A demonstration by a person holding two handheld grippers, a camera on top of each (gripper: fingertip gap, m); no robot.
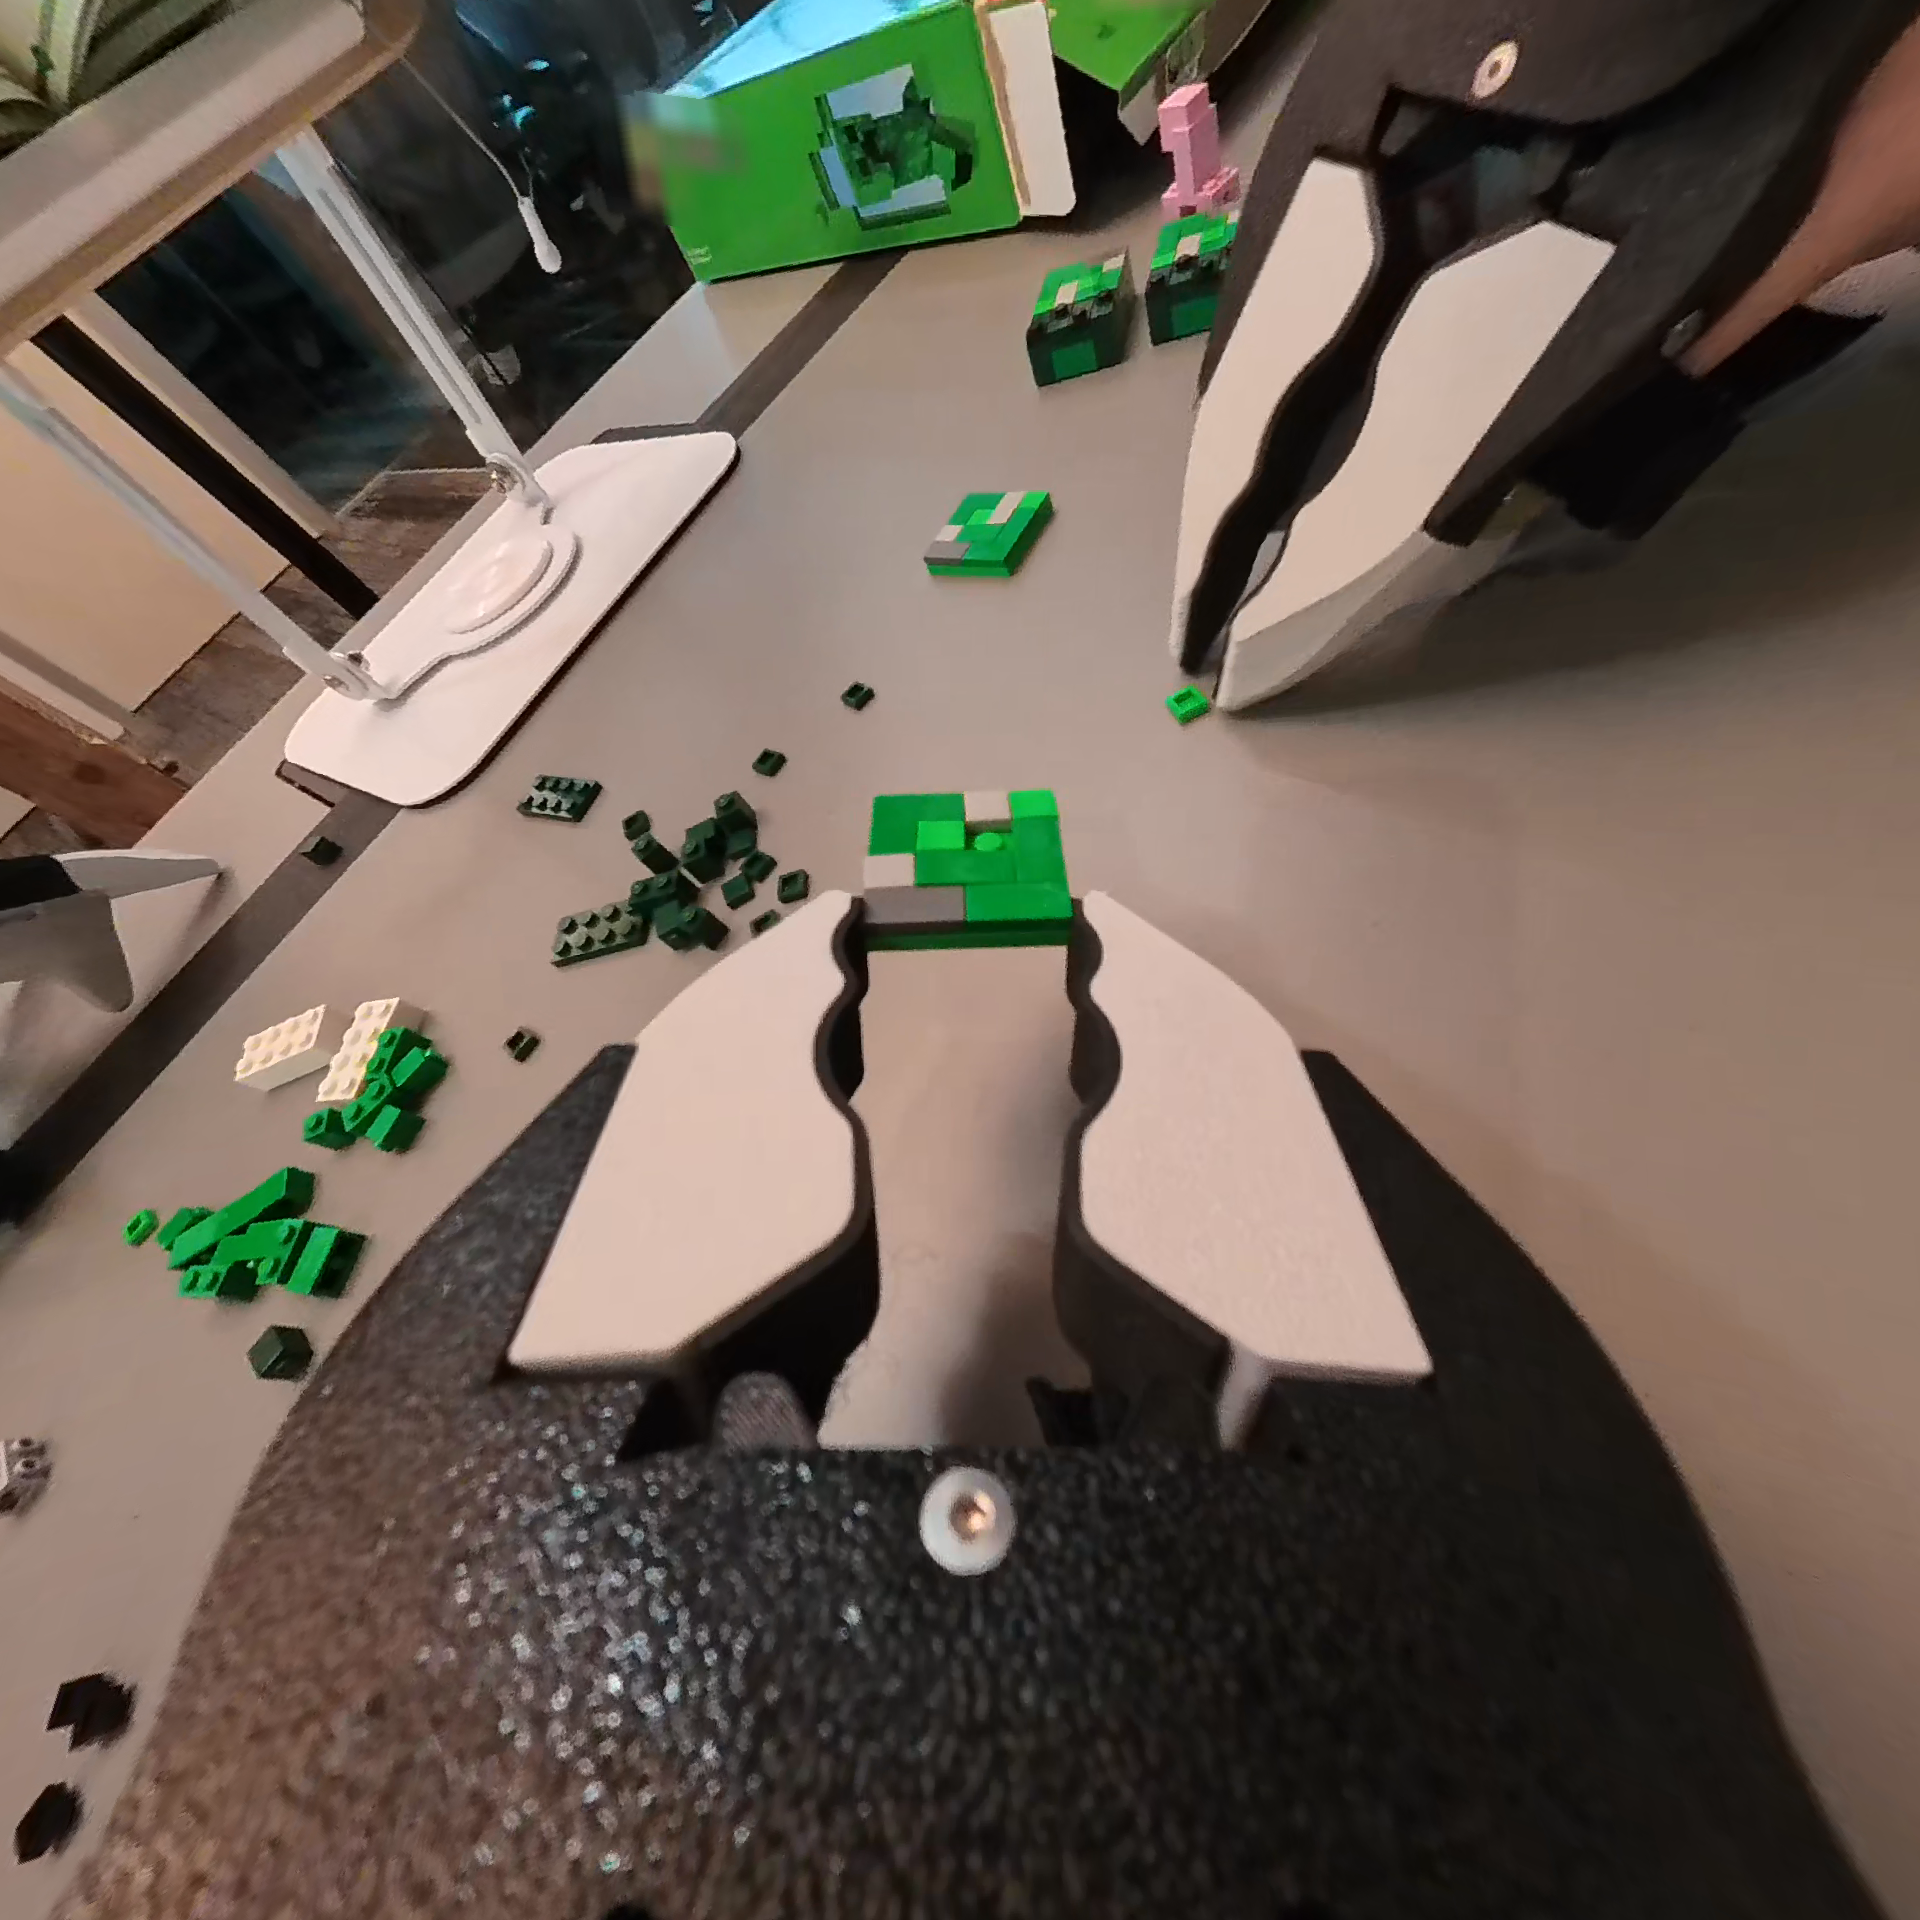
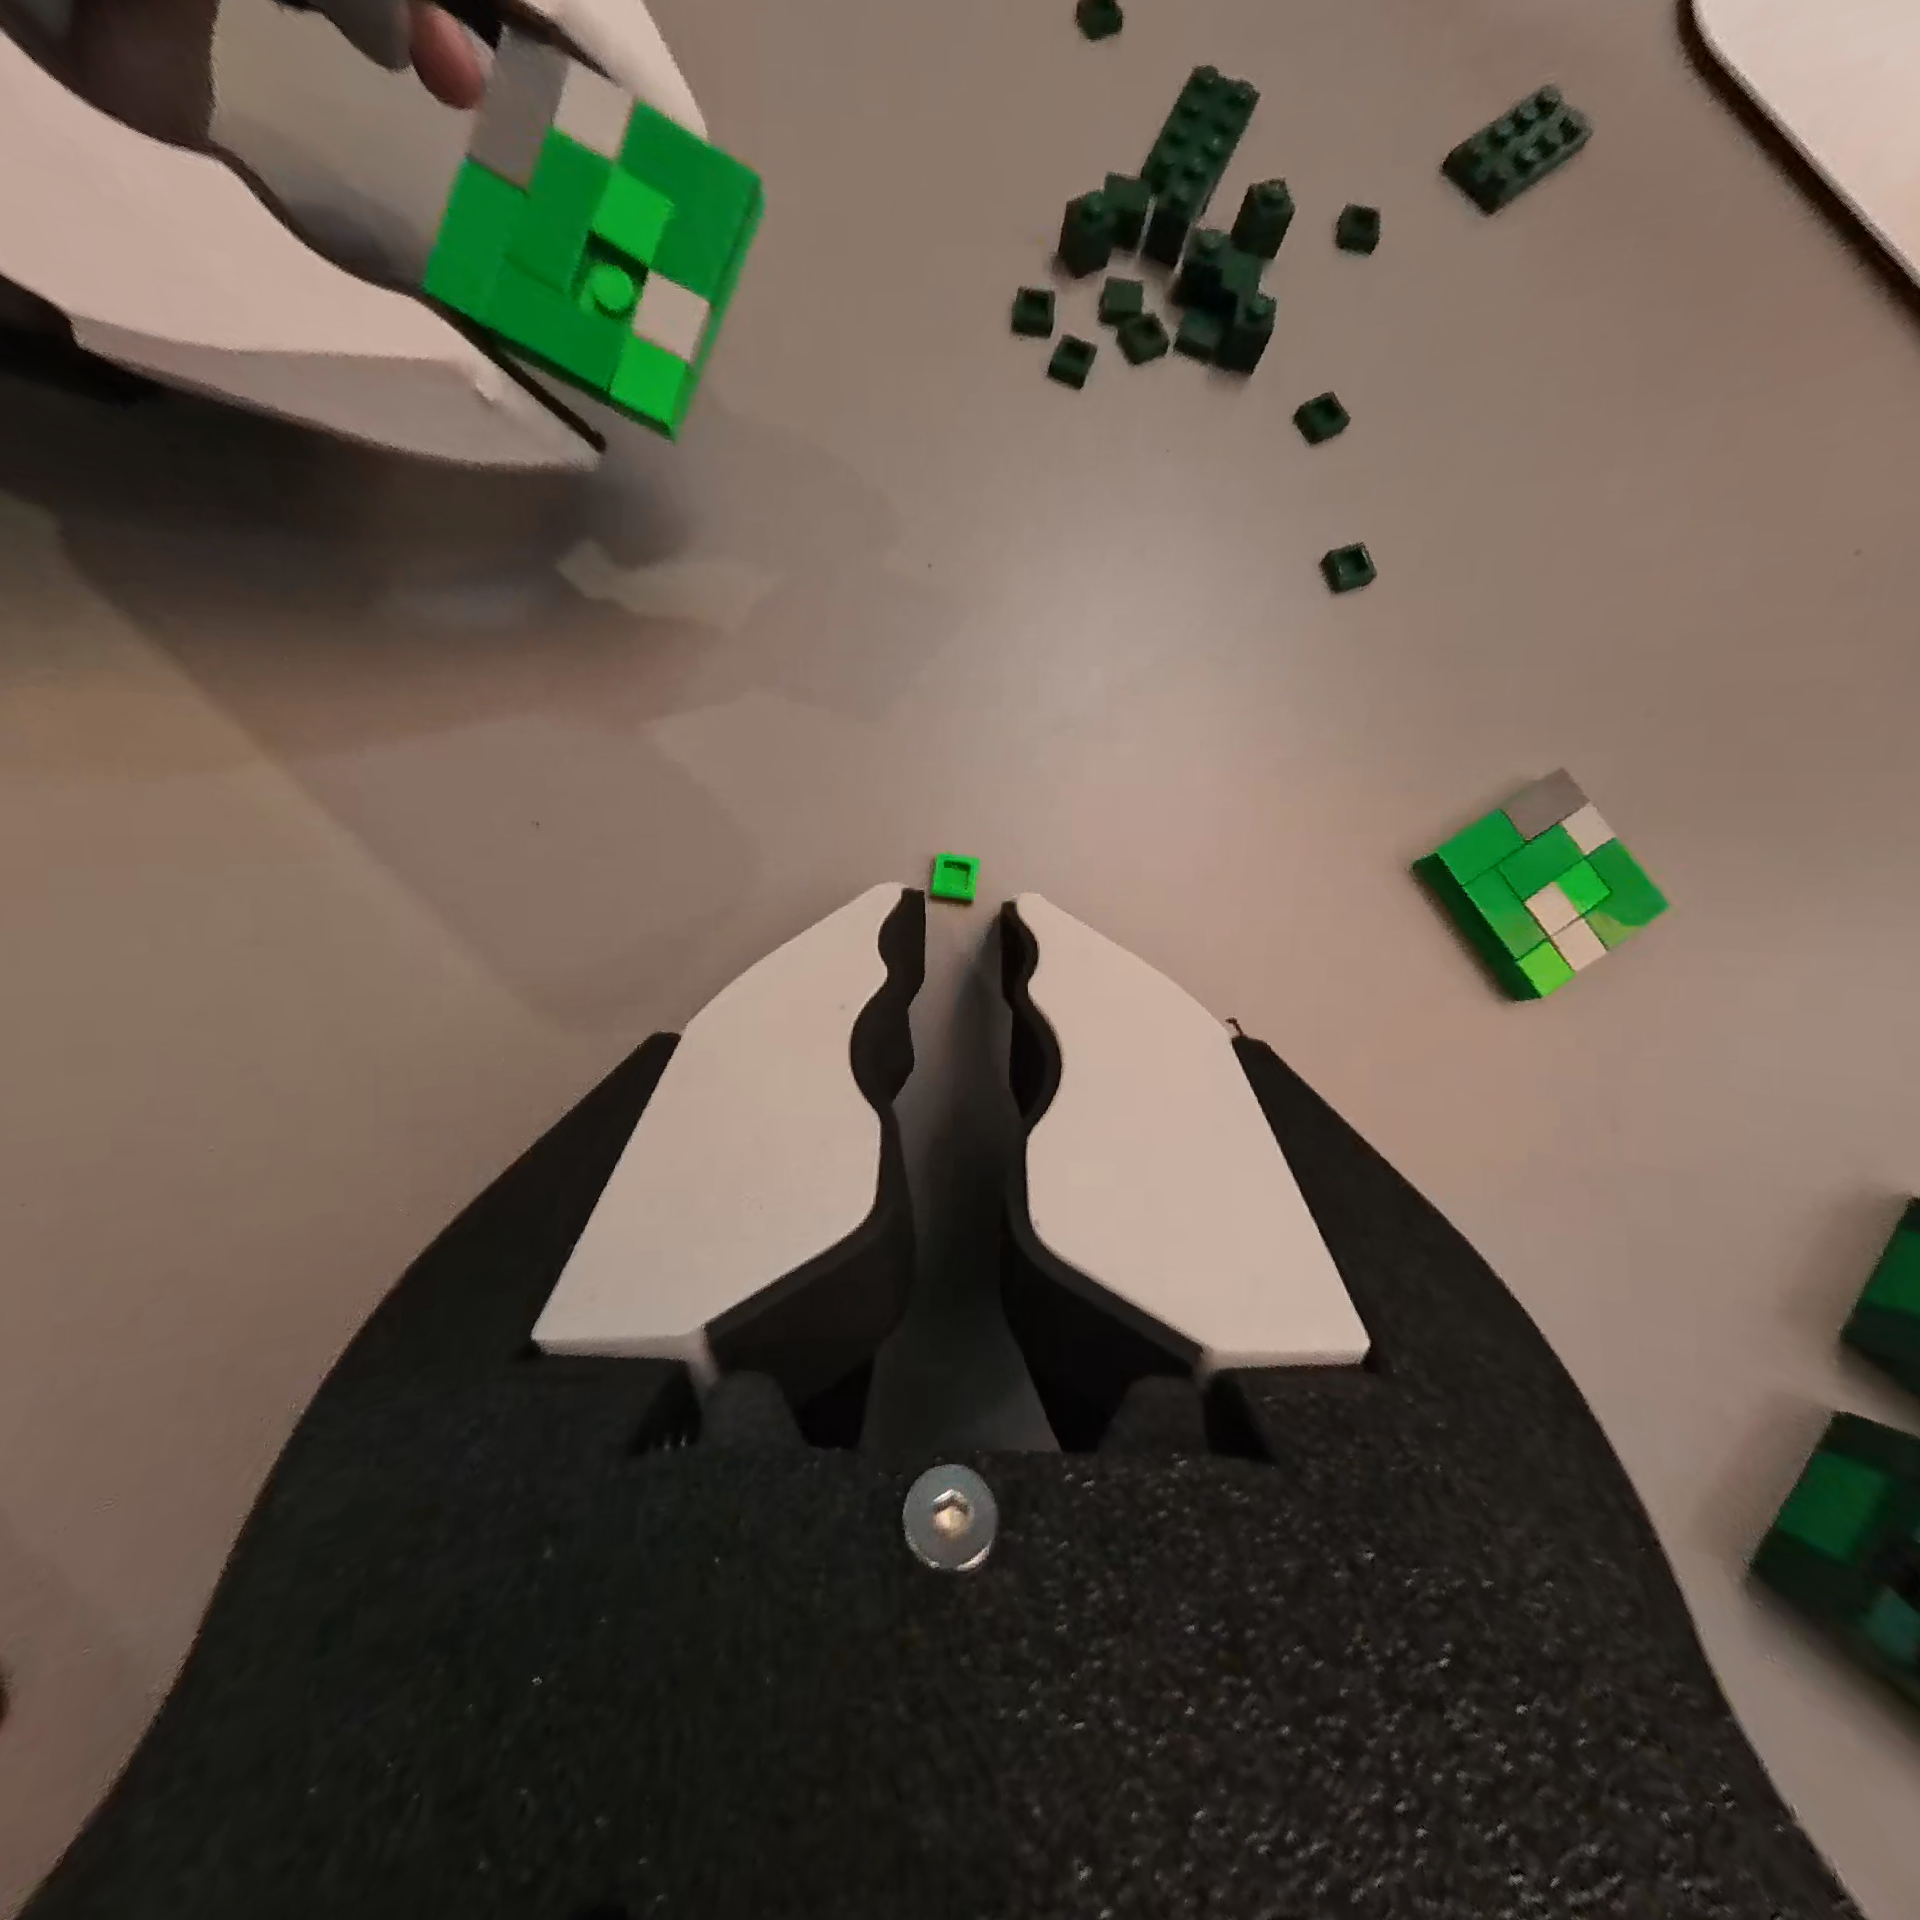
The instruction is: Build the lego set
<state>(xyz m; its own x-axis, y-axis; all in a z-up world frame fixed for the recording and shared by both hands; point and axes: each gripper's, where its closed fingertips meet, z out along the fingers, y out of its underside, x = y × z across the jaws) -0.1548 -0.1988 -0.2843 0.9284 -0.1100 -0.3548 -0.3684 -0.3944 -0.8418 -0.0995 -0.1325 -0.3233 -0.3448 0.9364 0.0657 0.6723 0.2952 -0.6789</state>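
Observation:
My left gripper [image 1: 971, 923] is shut on the near edge of a square green panel [image 1: 971, 868] with grey and white tiles and one bare stud. It holds the panel above the grey table [image 1: 1351, 1039]. The panel also shows in the right wrist view [image 2: 597, 260], top left, beside a left finger [image 2: 260, 312]. My right gripper [image 2: 961, 902] points down at the table with its jaws a narrow gap apart and empty. A tiny bright green tile [image 2: 955, 878] lies on the table just beyond its tips. The tile [image 1: 1188, 703] and right gripper [image 1: 1210, 665] also show in the left wrist view.
A second green panel [image 1: 989, 535] [image 2: 1538, 899] lies flat. Loose dark green bricks [image 1: 675, 883] [image 2: 1184, 260], bright green bricks [image 1: 260, 1247] and white bricks [image 1: 312, 1044] lie left. Two built cubes [image 1: 1081, 322], a pink figure [image 1: 1195, 145], a green box [image 1: 852, 145] and a white lamp base [image 1: 520, 613] stand behind. The grippers' ends are close to 10 cm from one another.

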